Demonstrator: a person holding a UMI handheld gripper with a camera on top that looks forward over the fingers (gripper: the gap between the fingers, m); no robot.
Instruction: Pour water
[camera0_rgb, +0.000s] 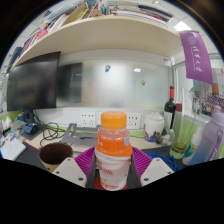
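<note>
A clear plastic bottle with an orange screw cap and orange drink inside (112, 152) is seen held upright between the two fingers of the hand-held gripper (112, 166), whose purple pads (84, 160) are pressed against its sides, one at the left and one at the right, so that the gripper is closed to the bottle's width. The bottle's white label is shown just above the fingers' white tips, and its cap is raised to the level of the desk's back edge. To the left of the bottle, a round dark brown cup with a pale rim (55, 153) is shown standing on the cluttered light desk (68, 139), near the left finger but apart from it. Behind the bottle, a white power strip (88, 118) is set along the wall, and a dark computer monitor (32, 84) is placed further to the left of the bottle. To the right of the bottle, a white mug (153, 125) and a dark wine bottle with a red capsule (170, 108) are shown standing at the back of the desk, with a greenish clear container (184, 137) nearer. Above the bottle, a white shelf loaded with books (95, 30) is seen, and a purple banner with white characters (195, 55) is hung at its right end.
</note>
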